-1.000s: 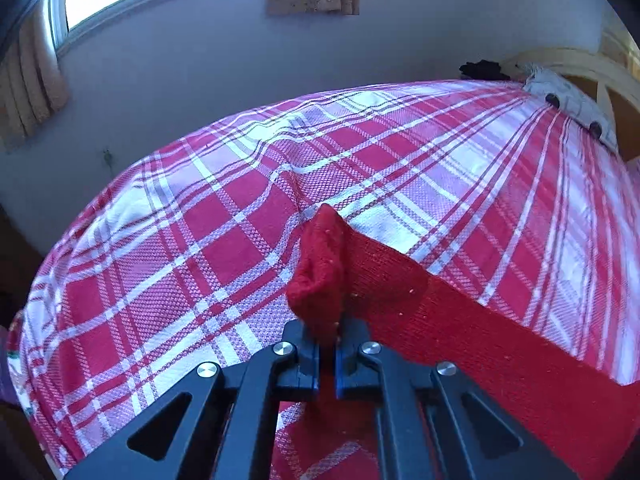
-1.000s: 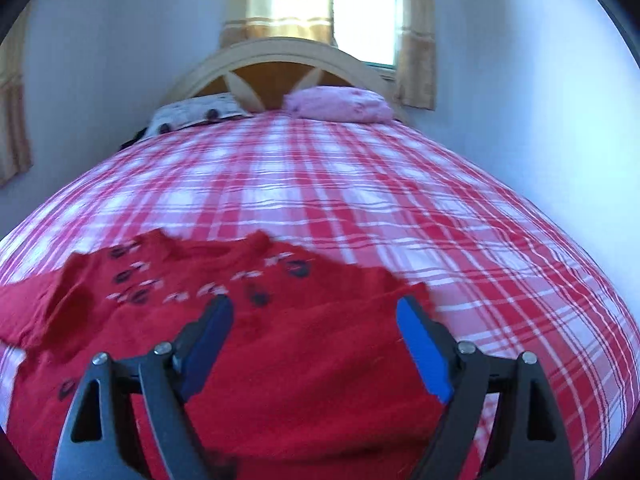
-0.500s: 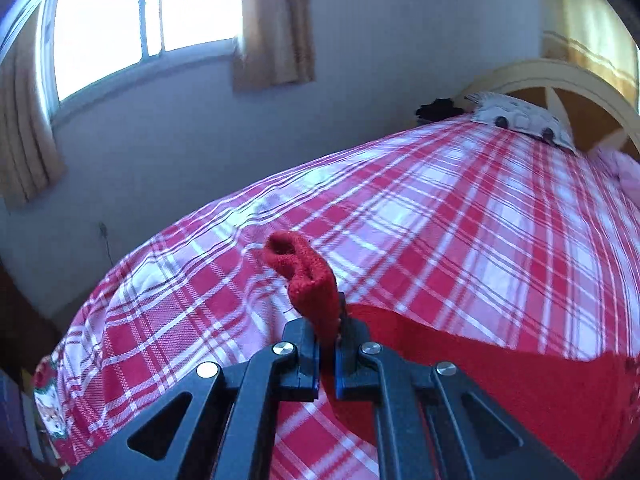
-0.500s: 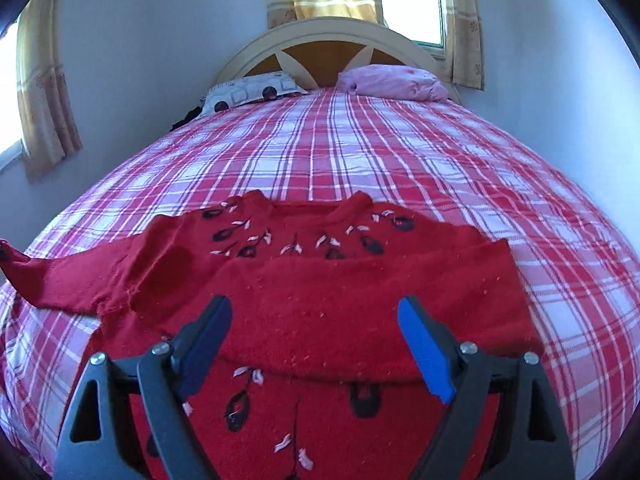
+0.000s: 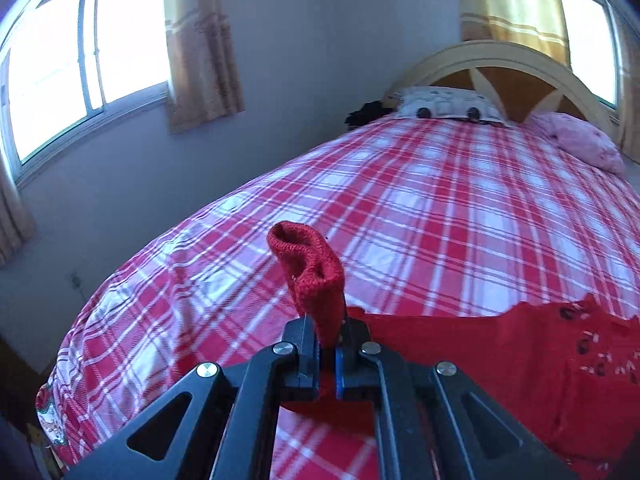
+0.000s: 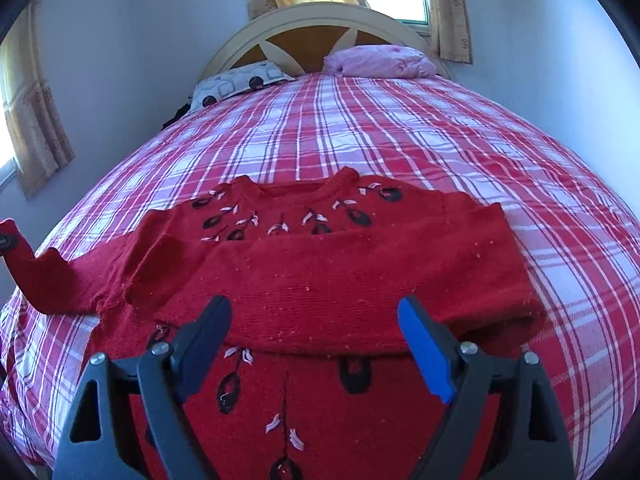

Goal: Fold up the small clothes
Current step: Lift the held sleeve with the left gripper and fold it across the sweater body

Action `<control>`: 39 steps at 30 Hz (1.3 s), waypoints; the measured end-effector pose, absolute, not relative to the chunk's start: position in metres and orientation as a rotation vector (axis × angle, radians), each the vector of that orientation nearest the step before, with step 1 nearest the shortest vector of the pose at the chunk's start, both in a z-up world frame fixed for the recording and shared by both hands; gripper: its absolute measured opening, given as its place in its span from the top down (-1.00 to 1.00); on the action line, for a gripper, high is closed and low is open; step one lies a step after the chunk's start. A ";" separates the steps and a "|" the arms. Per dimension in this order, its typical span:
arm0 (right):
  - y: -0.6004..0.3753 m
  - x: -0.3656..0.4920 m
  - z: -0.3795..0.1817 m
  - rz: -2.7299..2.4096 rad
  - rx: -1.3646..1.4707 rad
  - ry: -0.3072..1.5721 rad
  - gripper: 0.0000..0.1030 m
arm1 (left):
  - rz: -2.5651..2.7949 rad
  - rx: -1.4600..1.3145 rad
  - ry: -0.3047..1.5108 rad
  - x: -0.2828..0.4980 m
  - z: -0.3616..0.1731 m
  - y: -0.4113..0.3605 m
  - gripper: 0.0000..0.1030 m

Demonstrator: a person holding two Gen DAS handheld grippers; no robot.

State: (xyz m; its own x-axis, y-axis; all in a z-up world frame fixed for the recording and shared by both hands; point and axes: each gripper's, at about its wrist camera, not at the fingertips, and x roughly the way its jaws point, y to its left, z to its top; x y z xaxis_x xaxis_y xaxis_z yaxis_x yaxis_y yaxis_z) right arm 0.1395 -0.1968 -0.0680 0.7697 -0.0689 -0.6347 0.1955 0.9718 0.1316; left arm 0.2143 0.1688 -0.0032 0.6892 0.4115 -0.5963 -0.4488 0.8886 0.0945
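We see the bed (image 6: pixel 400 128) filling both frames, its plaid cover under the red sweater (image 6: pixel 320 280) at lower centre. Two pillows (image 6: pixel 240 80) lie at the headboard. Our left claw (image 5: pixel 328 344) pinches the sleeve cuff (image 5: pixel 308 264); our right claw (image 6: pixel 316 344) gapes above the sweater.

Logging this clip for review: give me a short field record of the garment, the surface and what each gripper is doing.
garment: red knitted sweater with dark embroidered motifs, lying flat
fold state: one sleeve already folded across the chest
surface: bed with red-and-white plaid cover
left gripper: shut on the other sleeve's cuff, lifted off the bed
right gripper: open, holding nothing, over the sweater's lower half
far end: patterned white pillow, pink pillow
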 end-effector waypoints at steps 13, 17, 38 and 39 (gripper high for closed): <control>-0.229 0.138 -0.057 -0.225 0.231 0.677 -0.71 | 0.248 0.001 0.565 0.206 0.035 0.063 0.92; -0.247 0.134 -0.045 -0.292 0.228 0.661 -0.71 | 0.154 0.044 0.550 0.205 0.040 0.017 0.92; -0.317 0.108 -0.047 -0.428 0.260 0.672 -0.71 | -0.093 0.234 0.615 0.198 -0.014 -0.163 0.92; -0.320 0.106 -0.048 -0.432 0.265 0.674 -0.71 | -0.108 0.238 0.616 0.197 -0.020 -0.168 0.91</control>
State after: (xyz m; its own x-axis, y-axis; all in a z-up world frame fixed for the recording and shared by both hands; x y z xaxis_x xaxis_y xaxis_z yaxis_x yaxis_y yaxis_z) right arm 0.1064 -0.3196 -0.0475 0.6981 -0.2987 -0.6506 0.4670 0.8789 0.0975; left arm 0.1973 -0.1678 -0.0199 0.8115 -0.0293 -0.5837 0.1705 0.9671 0.1885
